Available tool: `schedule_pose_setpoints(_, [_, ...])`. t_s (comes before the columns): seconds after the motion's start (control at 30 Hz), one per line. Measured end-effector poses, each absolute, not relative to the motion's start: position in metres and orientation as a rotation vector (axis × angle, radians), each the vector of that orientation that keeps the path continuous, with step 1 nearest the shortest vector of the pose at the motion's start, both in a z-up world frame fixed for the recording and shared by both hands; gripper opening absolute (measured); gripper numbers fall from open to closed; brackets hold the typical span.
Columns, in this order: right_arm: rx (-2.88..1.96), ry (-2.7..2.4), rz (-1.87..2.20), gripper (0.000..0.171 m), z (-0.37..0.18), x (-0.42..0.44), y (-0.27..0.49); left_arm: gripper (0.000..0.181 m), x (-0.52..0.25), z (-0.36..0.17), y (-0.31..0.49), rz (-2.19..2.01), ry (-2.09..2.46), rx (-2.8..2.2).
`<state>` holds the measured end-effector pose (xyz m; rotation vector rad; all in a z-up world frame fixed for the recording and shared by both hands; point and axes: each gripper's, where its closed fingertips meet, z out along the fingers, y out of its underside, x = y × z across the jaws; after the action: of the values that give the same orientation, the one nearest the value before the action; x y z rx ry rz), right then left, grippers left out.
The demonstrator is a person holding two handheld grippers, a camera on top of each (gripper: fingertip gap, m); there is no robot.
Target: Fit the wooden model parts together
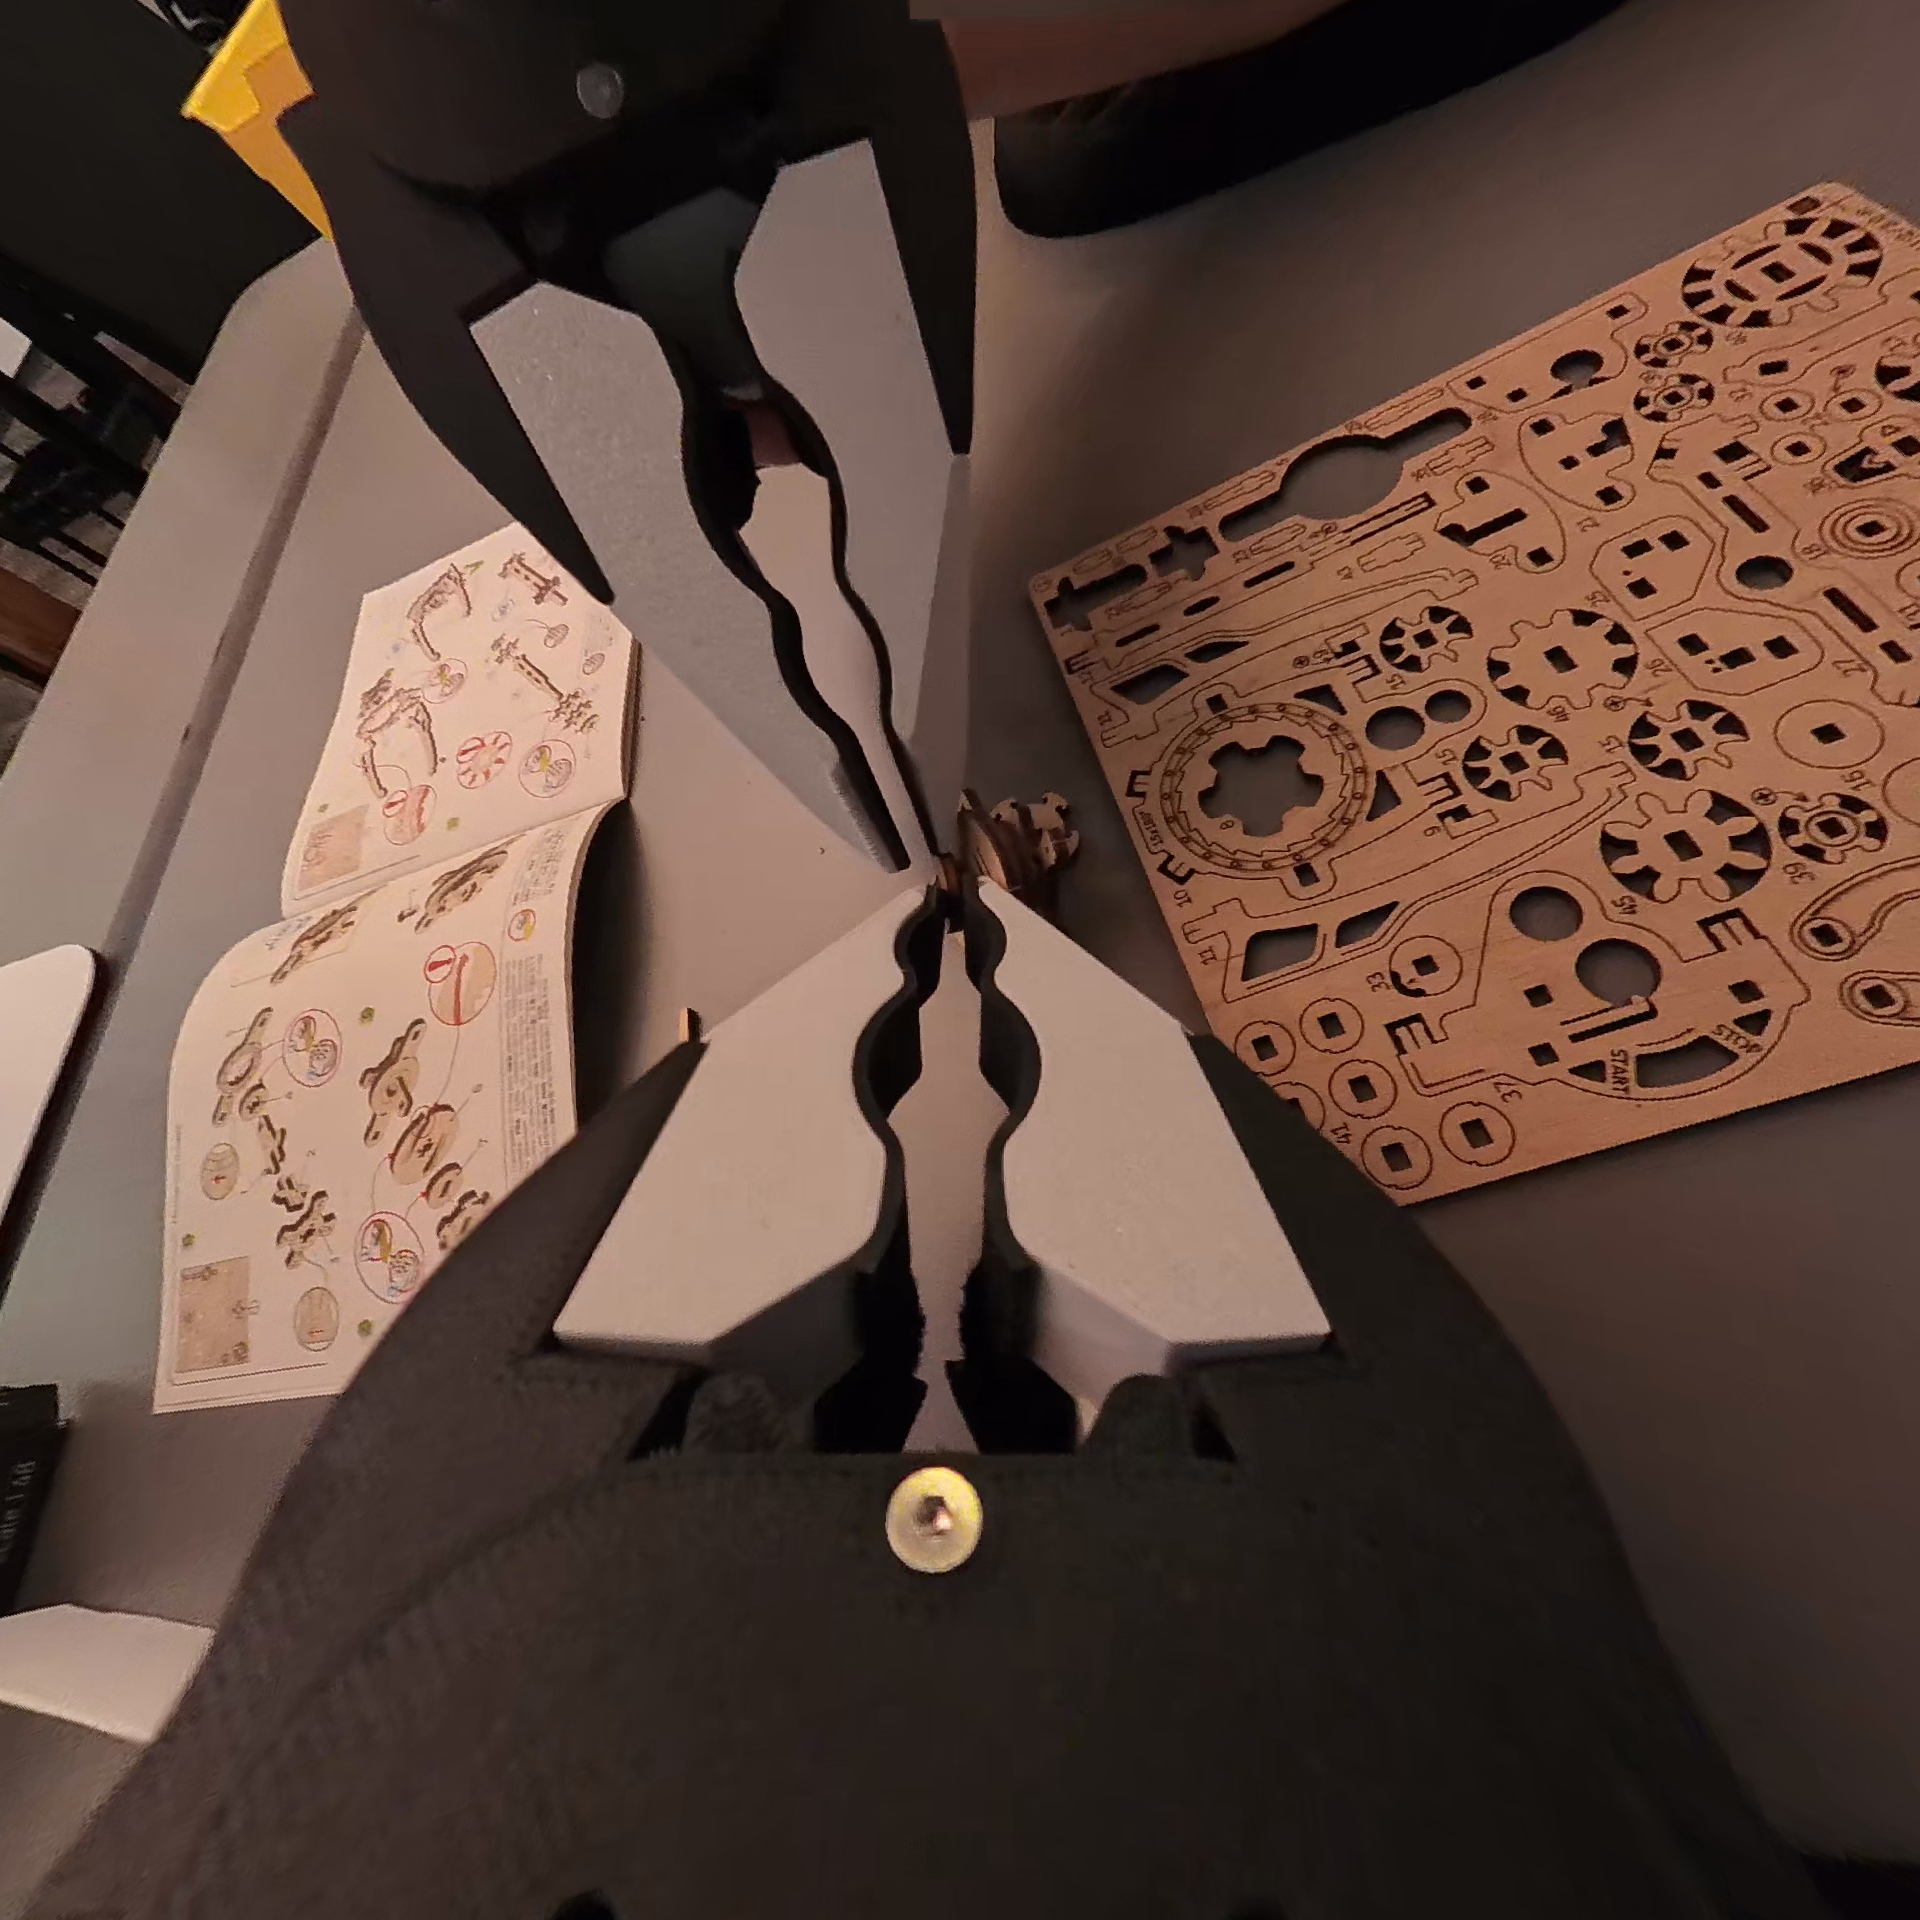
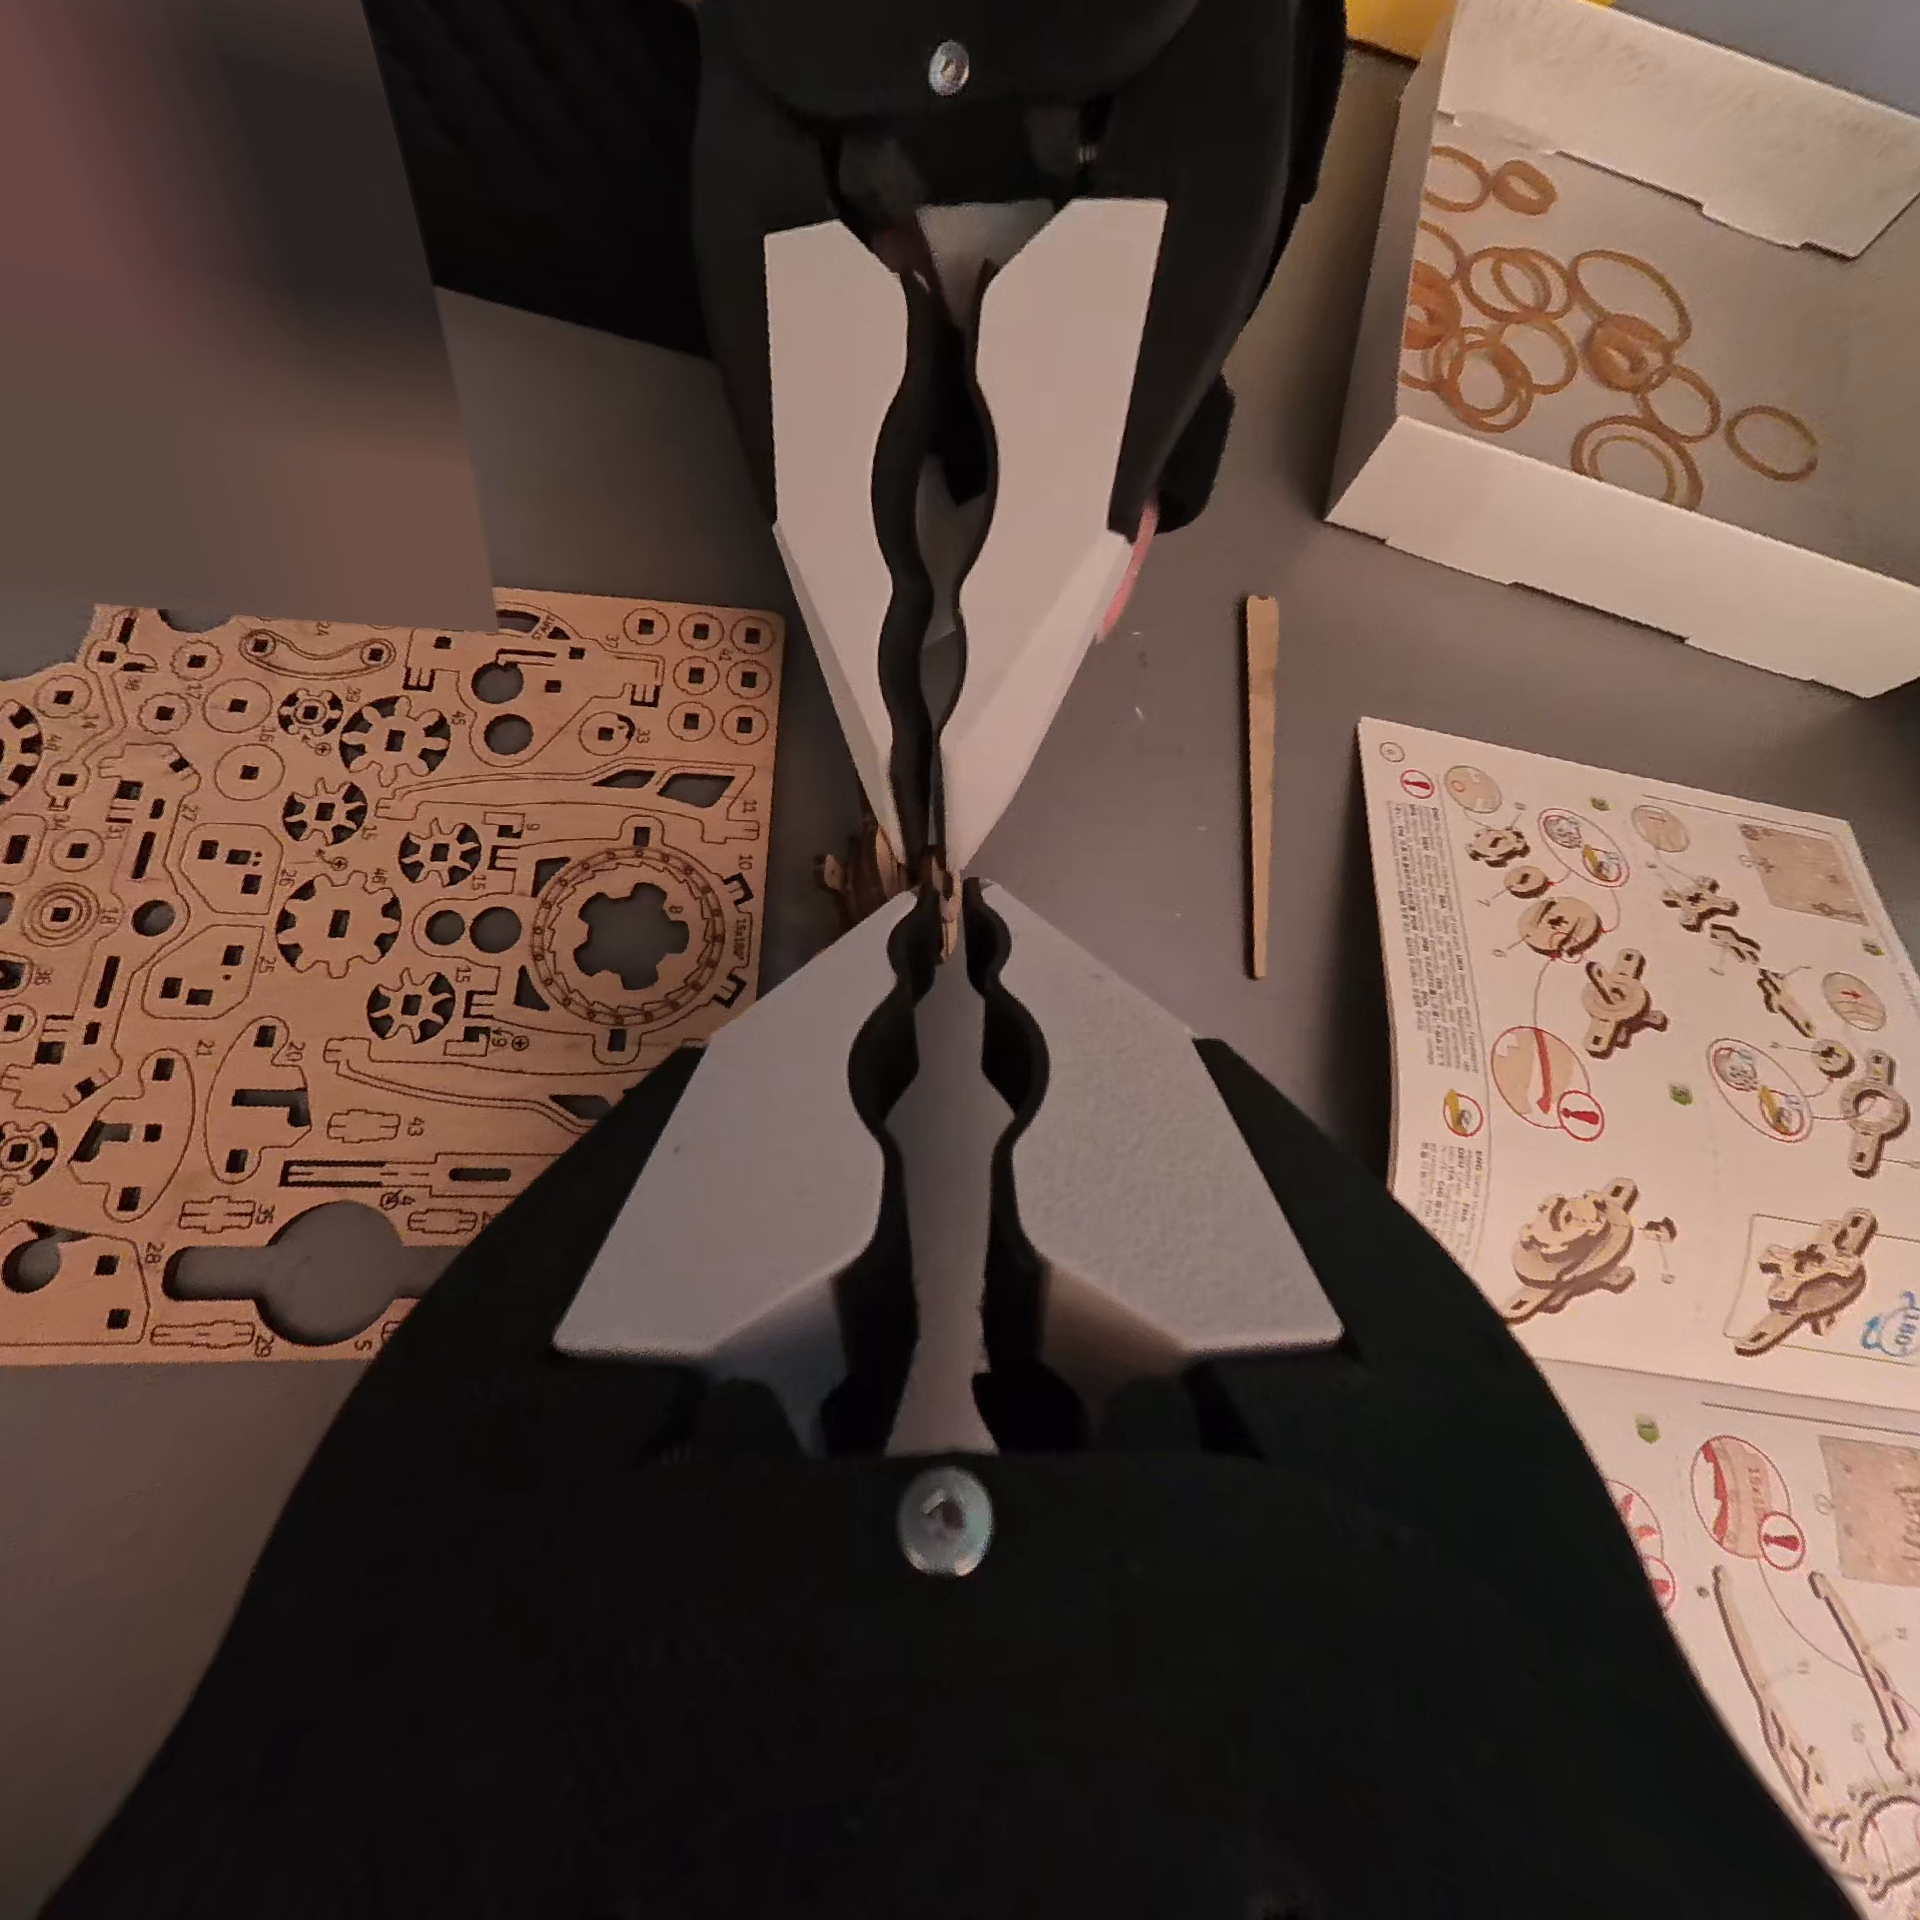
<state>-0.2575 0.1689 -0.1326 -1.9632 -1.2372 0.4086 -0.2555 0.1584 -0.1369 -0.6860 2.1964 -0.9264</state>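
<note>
Between the parts sheet (image 1: 1558,748) and the open booklet (image 1: 416,987), just above the table (image 1: 1299,332): meets tip to tip, left gripper (image 1: 940,920) against right gripper (image 1: 914,857), each pair of jaws closed to a sliver on the small wooden sub-assembly (image 1: 1013,831). Juts sideways from both finger lines toward the sheet, long axis seemingly crosswise. Looks to call for a straight head-on press, neither gripper nearer.
</note>
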Motion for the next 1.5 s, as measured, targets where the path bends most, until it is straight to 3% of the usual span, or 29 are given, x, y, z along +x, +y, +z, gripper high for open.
schedule_pose_setpoints(1.0, [-2.009,-1.448,0.382,0.005,-0.1337,-0.2625,0.1680,0.001,-0.2570,-0.1360,0.1589,-0.892,2.193,-0.615])
schedule_pose_setpoints(1.5, [-1.956,-1.301,0.675,0.008,-0.1339,-0.2667,0.1612,0.008,-0.2578,-0.1328,0.1545,-0.880,2.165,-0.562])
